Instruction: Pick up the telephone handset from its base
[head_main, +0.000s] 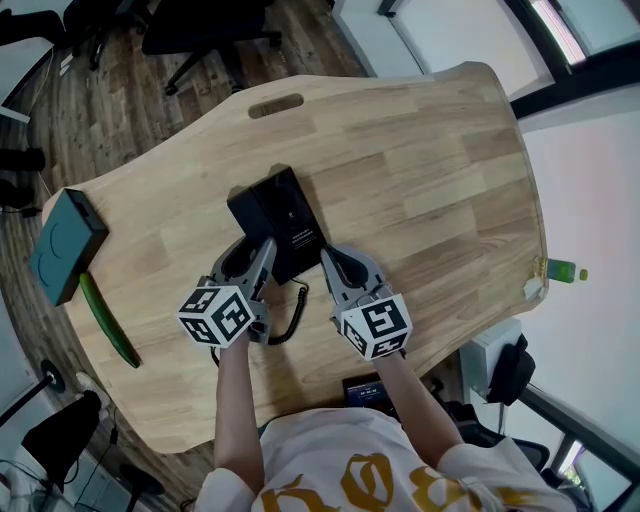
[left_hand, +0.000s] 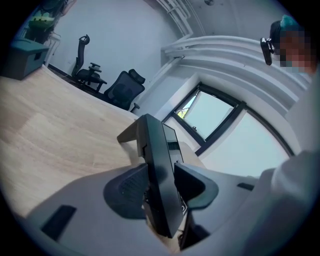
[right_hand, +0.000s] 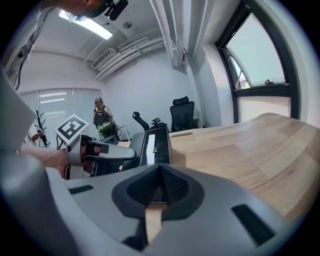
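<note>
Left gripper view: jaws astride the handset (left_hand: 157, 150)

We see the left gripper (left_hand: 162, 185) with jaws wide apart, one pad each side of the handset, not pressing. It lies on its base (head_main: 275, 210), so we judge a grasp is being lined up. The right gripper (right_hand: 159, 187), jaws together and empty, waits alongside. Pale wooden table (head_main: 430, 170), office chairs (left_hand: 122, 87).
</note>
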